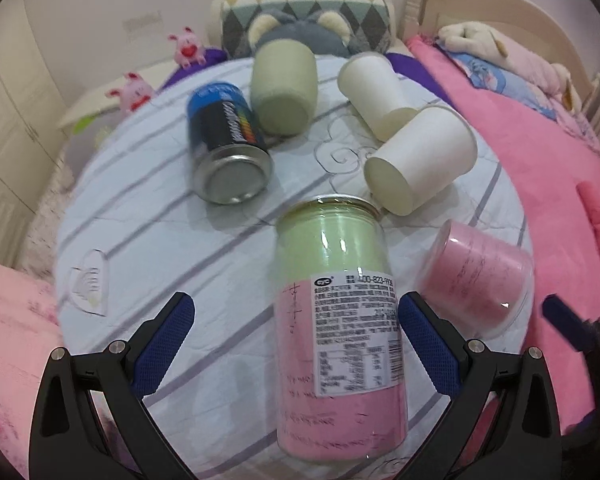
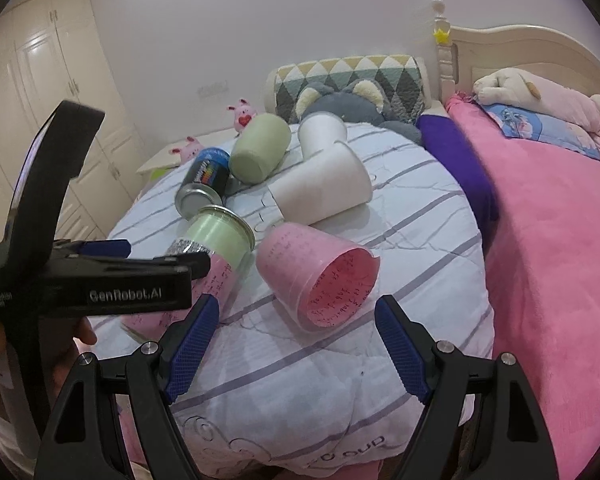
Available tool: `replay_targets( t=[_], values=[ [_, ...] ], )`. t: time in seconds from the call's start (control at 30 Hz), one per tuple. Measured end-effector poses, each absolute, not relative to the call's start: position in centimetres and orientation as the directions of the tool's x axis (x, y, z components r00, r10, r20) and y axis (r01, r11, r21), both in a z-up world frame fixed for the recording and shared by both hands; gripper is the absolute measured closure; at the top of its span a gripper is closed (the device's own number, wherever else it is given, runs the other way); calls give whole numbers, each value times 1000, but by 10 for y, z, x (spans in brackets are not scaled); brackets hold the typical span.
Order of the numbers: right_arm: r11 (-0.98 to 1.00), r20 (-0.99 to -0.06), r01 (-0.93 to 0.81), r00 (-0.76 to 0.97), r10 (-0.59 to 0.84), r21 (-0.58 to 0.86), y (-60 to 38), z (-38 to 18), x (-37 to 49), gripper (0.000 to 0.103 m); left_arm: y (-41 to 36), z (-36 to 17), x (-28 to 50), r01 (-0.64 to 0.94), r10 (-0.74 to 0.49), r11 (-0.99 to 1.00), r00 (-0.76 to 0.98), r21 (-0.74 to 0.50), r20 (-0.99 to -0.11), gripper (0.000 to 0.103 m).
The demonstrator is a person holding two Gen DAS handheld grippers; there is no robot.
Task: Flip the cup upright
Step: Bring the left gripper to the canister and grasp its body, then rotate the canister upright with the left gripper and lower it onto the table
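Cups and cans lie toppled all over the striped quilt on the bed, and the one nearest to being handled looks like the tall clear can, green at its far end and pink at the near end, lying on its side with its metal rim pointing away. The left hand-held gripper has its jaws spread wide on either side of the can; the right pad sits just beside the label, the left pad stands well apart, and nothing is gripped yet. The right hand-held gripper is also wide open and empty, hovering in front of the pink cup, which lies on its side with its mouth turned toward that camera.

To do this well, I would centre the left jaws on the can before closing, since it sits off to one side of them. Grip mid-body, across the label, because the quilt is soft and the can may roll. Lift slightly before turning it, or the rim could catch the fabric or knock the pink cup just beside it.
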State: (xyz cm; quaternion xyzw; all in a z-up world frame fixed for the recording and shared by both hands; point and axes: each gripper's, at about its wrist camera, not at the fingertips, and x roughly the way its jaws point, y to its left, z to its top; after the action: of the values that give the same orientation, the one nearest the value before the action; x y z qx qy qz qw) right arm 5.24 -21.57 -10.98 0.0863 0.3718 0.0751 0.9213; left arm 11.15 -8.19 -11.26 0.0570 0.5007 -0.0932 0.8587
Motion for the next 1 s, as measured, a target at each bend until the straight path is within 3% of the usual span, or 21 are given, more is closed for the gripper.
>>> replay_targets(
  t=[0.57, 0.67, 0.73, 1.0],
  values=[
    [969, -699, -115, 674, 239, 220, -217, -125, 70, 21, -92, -140, 152, 181, -111, 982, 333, -52, -936, 2],
    [968, -699, -115, 673, 240, 222, -217, -125, 73, 21, -90, -141, 154, 178, -133, 981, 326, -78, -936, 14],
    [968, -698, -116, 674, 242, 225, -216, -125, 74, 21, -89, -141, 154, 184, -157, 978, 320, -102, -934, 28],
    [969, -701, -126, 671, 242, 214, -208, -122, 75, 21, -84, -123, 140, 219, -124, 975, 458, -24, -880, 28]
  ],
)
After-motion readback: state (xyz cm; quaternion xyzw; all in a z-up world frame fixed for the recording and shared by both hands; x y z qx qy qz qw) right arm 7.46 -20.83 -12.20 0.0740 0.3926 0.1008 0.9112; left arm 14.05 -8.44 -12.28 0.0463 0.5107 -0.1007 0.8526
